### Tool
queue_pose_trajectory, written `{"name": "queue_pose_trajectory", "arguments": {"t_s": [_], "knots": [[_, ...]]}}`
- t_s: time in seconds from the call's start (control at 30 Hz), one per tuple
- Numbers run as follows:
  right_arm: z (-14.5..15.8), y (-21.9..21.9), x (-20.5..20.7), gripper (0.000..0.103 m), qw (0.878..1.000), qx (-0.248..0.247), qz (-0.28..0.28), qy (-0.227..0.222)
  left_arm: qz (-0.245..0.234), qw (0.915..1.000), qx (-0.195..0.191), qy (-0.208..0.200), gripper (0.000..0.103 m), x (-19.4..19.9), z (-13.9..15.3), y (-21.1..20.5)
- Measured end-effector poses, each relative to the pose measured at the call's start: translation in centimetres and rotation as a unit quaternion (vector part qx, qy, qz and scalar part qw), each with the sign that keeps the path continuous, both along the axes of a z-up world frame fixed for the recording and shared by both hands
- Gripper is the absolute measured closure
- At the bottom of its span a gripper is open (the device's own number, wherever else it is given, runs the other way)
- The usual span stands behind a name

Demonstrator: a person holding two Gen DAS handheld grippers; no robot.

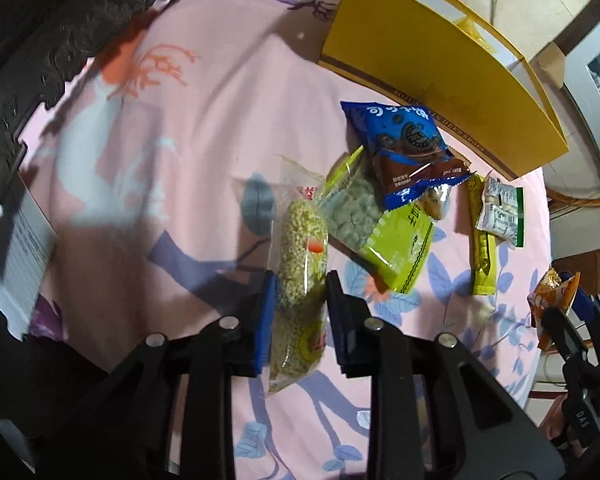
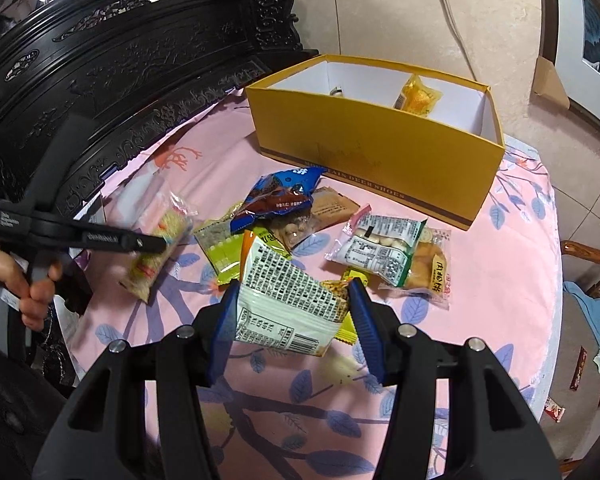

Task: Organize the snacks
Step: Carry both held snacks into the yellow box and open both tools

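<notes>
My left gripper (image 1: 300, 280) is shut on a clear packet of puffed-grain bar (image 1: 300, 264), held just above the pink cloth; it also shows in the right wrist view (image 2: 156, 256). My right gripper (image 2: 292, 292) is shut on a white-backed snack packet (image 2: 288, 300), lifted over the table; its orange front shows in the left wrist view (image 1: 552, 300). A yellow box (image 2: 380, 148) stands open at the back with a yellow packet (image 2: 418, 98) inside. A blue cookie packet (image 1: 408, 148), a green packet (image 1: 384, 236) and a white-green packet (image 2: 380, 248) lie loose.
The table has a pink floral cloth (image 2: 500, 280). A dark carved cabinet (image 2: 120, 60) stands along the left. A slim yellow-green packet (image 1: 484, 256) lies right of the pile. A wooden chair (image 2: 592, 264) is at the right, with wrappers on the floor (image 2: 578, 368).
</notes>
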State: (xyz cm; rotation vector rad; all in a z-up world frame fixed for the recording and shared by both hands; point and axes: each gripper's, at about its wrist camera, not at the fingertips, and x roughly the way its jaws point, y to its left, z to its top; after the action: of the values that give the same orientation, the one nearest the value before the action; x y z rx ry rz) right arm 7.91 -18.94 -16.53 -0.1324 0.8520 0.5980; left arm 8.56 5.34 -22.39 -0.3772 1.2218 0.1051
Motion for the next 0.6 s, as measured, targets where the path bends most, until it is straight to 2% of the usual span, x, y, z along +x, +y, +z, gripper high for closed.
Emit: {"name": "queue_pose_trajectory", "arguments": {"t_s": [0.23, 0.37, 0.6], "knots": [[1.6, -0.1, 0.3, 0.049, 1.0, 0.011, -0.011, -0.016, -0.027, 0.9972, 0.019, -0.067, 0.078, 0.4, 4.3, -0.5], [3.7, -0.4, 1.2, 0.049, 0.999, 0.024, -0.022, -0.041, -0.048, 0.9917, 0.025, -0.117, 0.078, 1.3, 8.0, -1.4], [8.8, -1.2, 5.0, 0.049, 0.992, 0.052, -0.045, -0.109, -0.081, 0.974, 0.02, -0.211, 0.078, 5.4, 14.8, -3.5]]}}
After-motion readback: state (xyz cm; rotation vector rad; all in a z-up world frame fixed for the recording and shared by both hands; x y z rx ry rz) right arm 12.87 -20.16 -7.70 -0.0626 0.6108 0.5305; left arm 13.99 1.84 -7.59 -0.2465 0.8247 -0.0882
